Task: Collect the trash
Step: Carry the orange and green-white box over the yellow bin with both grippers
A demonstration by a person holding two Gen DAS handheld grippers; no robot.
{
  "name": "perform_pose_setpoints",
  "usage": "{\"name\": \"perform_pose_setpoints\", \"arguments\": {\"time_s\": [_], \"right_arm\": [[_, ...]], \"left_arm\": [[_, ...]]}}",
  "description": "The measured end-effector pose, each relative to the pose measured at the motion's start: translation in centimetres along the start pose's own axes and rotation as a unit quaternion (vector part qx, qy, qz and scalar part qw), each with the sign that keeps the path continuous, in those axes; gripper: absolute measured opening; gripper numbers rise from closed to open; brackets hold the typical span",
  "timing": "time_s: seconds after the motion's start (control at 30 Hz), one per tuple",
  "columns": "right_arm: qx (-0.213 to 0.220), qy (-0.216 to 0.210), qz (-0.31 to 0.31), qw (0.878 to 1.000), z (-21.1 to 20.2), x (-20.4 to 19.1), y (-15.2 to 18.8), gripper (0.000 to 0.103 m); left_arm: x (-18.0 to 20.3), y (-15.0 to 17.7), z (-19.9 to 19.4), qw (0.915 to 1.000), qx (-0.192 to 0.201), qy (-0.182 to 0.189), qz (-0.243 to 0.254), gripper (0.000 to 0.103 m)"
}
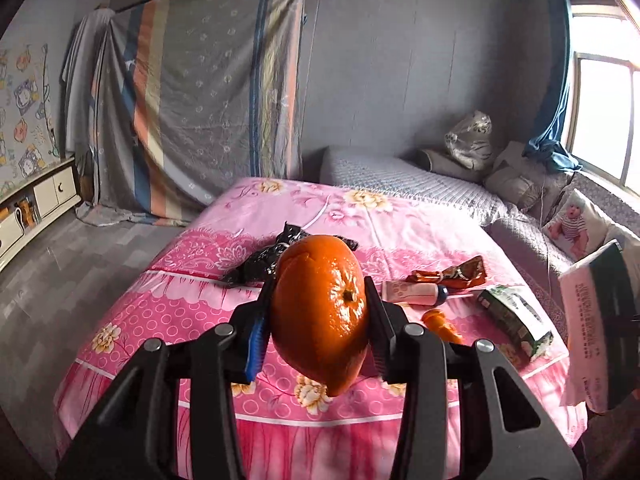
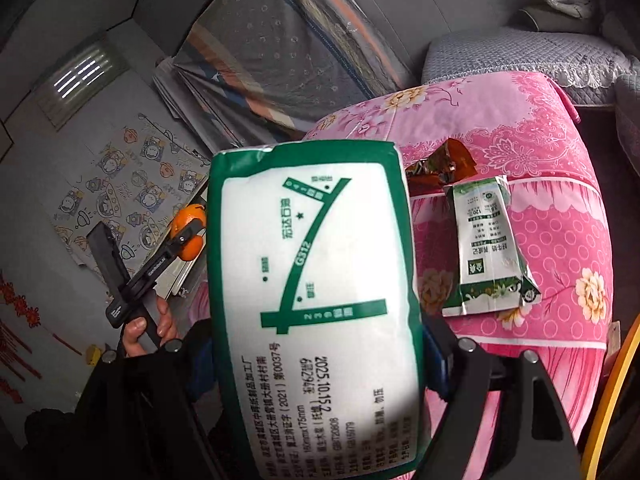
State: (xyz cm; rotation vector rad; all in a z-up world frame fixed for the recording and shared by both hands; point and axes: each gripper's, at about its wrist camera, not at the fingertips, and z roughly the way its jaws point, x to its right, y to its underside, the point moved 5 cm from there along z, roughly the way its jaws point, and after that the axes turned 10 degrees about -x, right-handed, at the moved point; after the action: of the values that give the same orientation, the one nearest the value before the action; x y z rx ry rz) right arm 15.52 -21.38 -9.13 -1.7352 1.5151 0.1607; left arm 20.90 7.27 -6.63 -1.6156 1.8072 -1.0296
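Trash is what I'm gathering off the pink floral bedspread [image 1: 224, 320], and both tools are loaded. My left gripper [image 1: 320, 320] is pinching an orange [image 1: 320, 312] between its two fingers, holding it up over the near half of the bed. Just beyond the orange lies a crumpled black plastic bag [image 1: 260, 260]. Ahead and to the right of that gripper I see a small pink bottle with a blue cap [image 1: 412, 292] lying on its side, an orange-brown snack wrapper [image 1: 452, 274] past it, a little orange piece [image 1: 442, 322] nearer to me, and a flattened green-and-white milk carton [image 1: 516, 316] further right.

My right gripper [image 2: 320, 364] is clamped on a green-and-white tissue pack [image 2: 316, 300], which fills most of its view. To its right, on the bedspread, lies the milk carton, with the snack wrapper just past it. Off to the left, the other gripper holds the orange in the air.
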Motion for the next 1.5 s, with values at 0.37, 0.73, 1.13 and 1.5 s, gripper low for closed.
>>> {"name": "perform_pose_setpoints", "arguments": {"time_s": [0.37, 0.73, 1.13, 1.5], "right_arm": [[0.053, 0.010, 0.042, 0.998, -4.7, 2.7, 2.7, 0.076], [0.108, 0.030, 0.079, 0.991, -9.8, 6.2, 4.6, 0.076], [0.168, 0.065, 0.136, 0.974, -15.0, 11.4, 7.0, 0.076], [0.213, 0.108, 0.194, 0.952, -18.4, 17.1, 10.4, 0.076]], "left_arm": [[10.5, -0.3, -4.6, 0.9935, 0.027, 0.081, 0.075, 0.040], [21.0, -0.4, -4.6, 0.9747, 0.023, 0.158, 0.156, 0.040], [30.4, 0.7, -4.4, 0.9500, 0.016, 0.229, 0.212, 0.040], [37.2, 2.1, -4.3, 0.9300, 0.009, 0.270, 0.249, 0.040]]}}
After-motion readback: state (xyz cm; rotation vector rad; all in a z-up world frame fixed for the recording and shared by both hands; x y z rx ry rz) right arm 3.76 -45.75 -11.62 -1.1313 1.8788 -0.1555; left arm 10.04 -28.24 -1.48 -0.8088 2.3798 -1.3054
